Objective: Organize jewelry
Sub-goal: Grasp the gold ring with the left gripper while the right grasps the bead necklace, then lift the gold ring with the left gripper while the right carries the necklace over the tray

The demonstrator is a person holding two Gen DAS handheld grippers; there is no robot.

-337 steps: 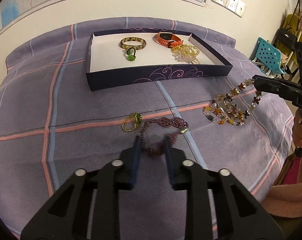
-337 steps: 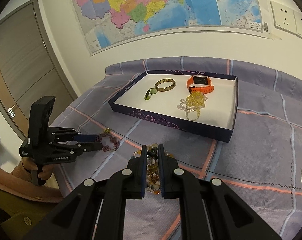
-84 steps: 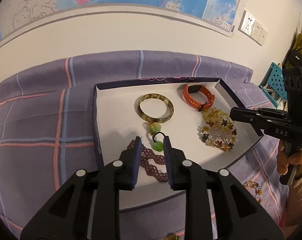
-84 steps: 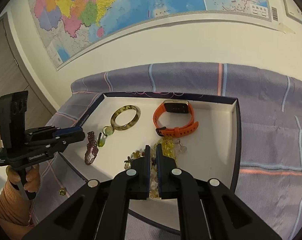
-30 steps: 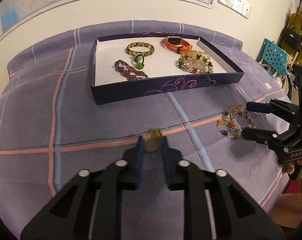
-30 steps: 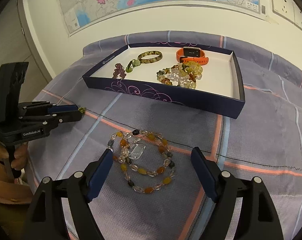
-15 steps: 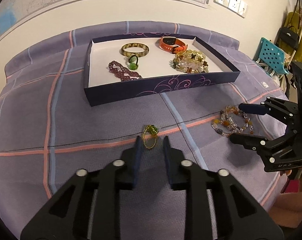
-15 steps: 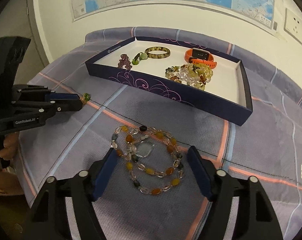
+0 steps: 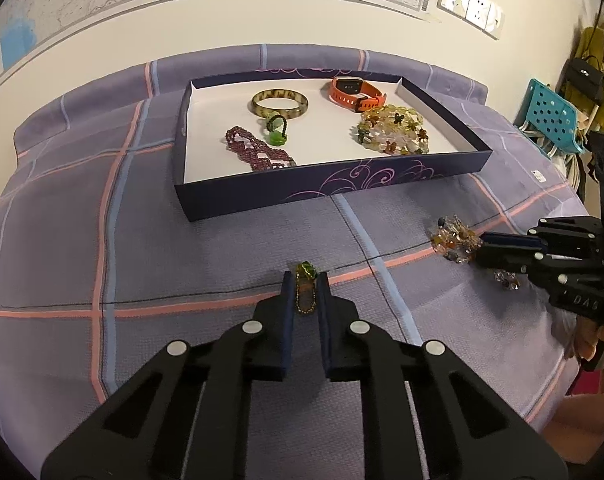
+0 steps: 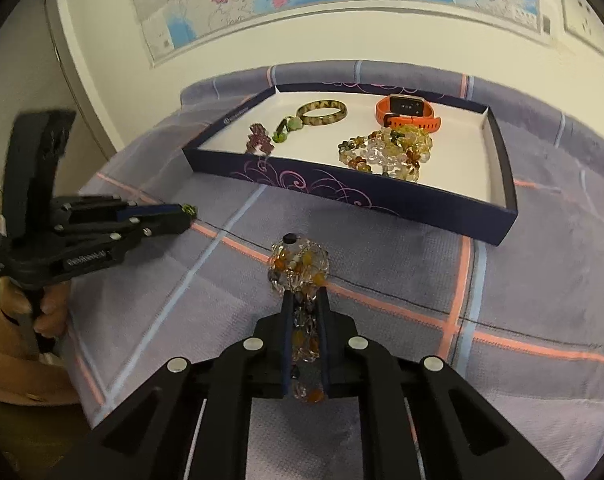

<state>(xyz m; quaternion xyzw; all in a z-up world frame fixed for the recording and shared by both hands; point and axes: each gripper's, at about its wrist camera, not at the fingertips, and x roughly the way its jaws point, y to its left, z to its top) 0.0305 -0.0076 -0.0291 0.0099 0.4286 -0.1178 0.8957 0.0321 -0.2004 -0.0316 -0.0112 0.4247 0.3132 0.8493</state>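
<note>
From your left wrist view, your left gripper (image 9: 305, 294) is clenched on the small gold chain with the green stone (image 9: 305, 280), which pokes out past the fingertips at 12 o'clock. The chain is thin, so a slack pinch could let it slide out as you lift. The navy box (image 9: 325, 190) sits beyond it at 12 o'clock and already holds 5 pieces: the garnet strand (image 9: 260, 154), the green charm (image 9: 277, 133), the amber bangle (image 9: 280, 105), the orange watch (image 9: 355, 94) and a yellow bead pile (image 9: 393, 131). At 3 o'clock your right gripper (image 9: 475, 249) has the mixed bead bracelet (image 9: 455, 238) bunched at its tips.

From your right wrist view, the jaws are closing on that bracelet (image 10: 300, 266), with beads both squeezed between the pads and hanging loose at 6 o'clock. Those dangling loops could catch the box's front wall (image 10: 341, 190) on the way in, or the round beads could roll free. Your left gripper (image 10: 184, 216) waits at 9 o'clock, well apart, so collision seems unlikely.
</note>
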